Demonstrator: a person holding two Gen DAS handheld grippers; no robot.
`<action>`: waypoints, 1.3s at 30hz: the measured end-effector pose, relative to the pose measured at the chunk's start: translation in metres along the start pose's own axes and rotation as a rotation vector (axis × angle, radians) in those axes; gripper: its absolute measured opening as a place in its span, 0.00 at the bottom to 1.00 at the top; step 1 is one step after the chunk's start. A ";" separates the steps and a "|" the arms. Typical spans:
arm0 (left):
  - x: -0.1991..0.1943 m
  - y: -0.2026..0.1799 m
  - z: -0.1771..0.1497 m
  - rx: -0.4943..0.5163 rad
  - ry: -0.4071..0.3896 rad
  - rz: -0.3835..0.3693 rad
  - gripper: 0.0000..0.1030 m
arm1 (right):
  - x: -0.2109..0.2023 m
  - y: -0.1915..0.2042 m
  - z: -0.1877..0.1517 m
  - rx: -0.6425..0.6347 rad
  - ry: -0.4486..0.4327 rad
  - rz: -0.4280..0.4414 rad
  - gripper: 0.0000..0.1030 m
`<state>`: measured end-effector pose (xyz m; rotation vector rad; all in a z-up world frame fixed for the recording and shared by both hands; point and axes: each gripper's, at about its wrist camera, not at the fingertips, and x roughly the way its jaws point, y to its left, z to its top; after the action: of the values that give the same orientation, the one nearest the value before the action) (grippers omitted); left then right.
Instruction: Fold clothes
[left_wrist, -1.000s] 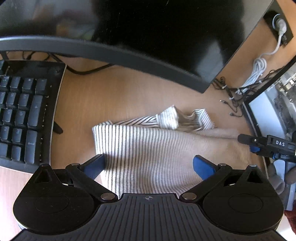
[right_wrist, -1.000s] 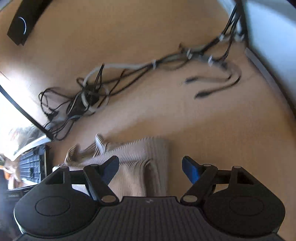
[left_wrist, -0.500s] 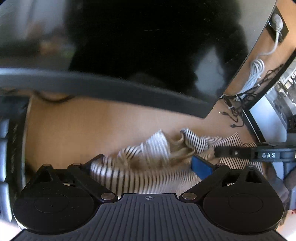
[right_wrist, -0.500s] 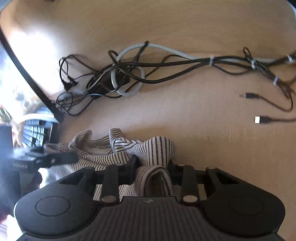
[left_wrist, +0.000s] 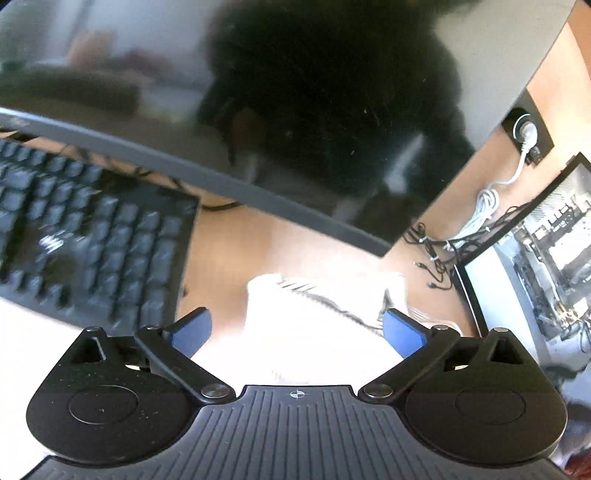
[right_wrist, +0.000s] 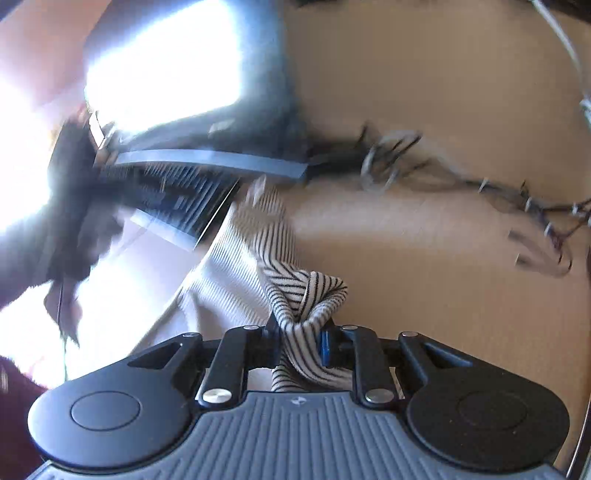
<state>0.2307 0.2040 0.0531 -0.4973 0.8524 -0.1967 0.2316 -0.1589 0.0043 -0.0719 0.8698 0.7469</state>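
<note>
A white garment with thin black stripes (left_wrist: 317, 317) lies on the wooden desk, washed out by sunlight in the left wrist view. My left gripper (left_wrist: 297, 330) is open, its blue pads on either side of the cloth and apart from it. In the right wrist view my right gripper (right_wrist: 299, 343) is shut on a bunched fold of the striped garment (right_wrist: 295, 291), which stretches away to the upper left and is held up off the desk.
A black keyboard (left_wrist: 92, 236) lies to the left and a large dark monitor (left_wrist: 295, 110) leans over the desk behind the cloth. A second screen (left_wrist: 535, 251) stands at right. Tangled cables (right_wrist: 461, 177) trail over the desk (right_wrist: 443, 277) beyond the garment.
My right gripper closed on a fold of the garment and has lifted it, swinging left. The left gripper opened again and drew back from the cloth.
</note>
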 end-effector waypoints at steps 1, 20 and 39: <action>-0.005 0.001 -0.002 -0.002 0.001 -0.002 0.99 | -0.002 0.007 -0.011 -0.014 0.028 0.003 0.17; 0.052 -0.059 -0.029 0.185 0.137 -0.051 0.86 | -0.047 0.013 -0.088 0.226 0.011 -0.144 0.12; 0.031 -0.031 -0.055 0.083 0.114 -0.005 0.96 | 0.046 0.086 -0.049 -0.298 0.077 -0.270 0.61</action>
<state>0.2101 0.1468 0.0170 -0.4132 0.9502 -0.2656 0.1647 -0.0856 -0.0406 -0.4764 0.7974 0.6175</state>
